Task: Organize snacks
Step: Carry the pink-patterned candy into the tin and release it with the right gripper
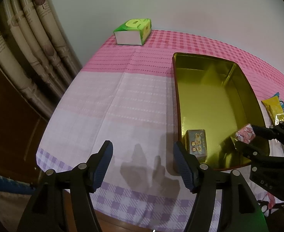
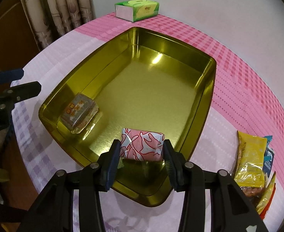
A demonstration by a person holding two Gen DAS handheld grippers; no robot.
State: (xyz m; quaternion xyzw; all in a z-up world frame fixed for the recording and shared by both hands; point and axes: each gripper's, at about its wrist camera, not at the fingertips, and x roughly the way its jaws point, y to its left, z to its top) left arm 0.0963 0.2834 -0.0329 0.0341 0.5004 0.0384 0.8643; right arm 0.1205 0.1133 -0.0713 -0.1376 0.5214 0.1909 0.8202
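Observation:
A gold tin box [image 2: 207, 89] stands open on the table; it also shows in the left wrist view [image 1: 175, 96]. A small brown wrapped snack [image 2: 78, 113] lies in its near left corner, also seen in the left wrist view [image 1: 197, 144]. My right gripper [image 2: 142, 150] is shut on a pink-and-white wrapped snack [image 2: 142, 145] and holds it over the tin's near end; the left wrist view shows that snack [image 1: 245, 133] and the gripper [image 1: 244, 137]. My left gripper [image 1: 143, 162] is open and empty over the cloth, left of the tin.
A green tissue box [image 1: 134, 31] stands at the table's far edge. Several snack packets, the top one yellow [image 2: 250, 158], lie right of the tin. Curtains [image 1: 26, 44] hang at the left. The cloth is pink and purple checked [image 1: 122, 96].

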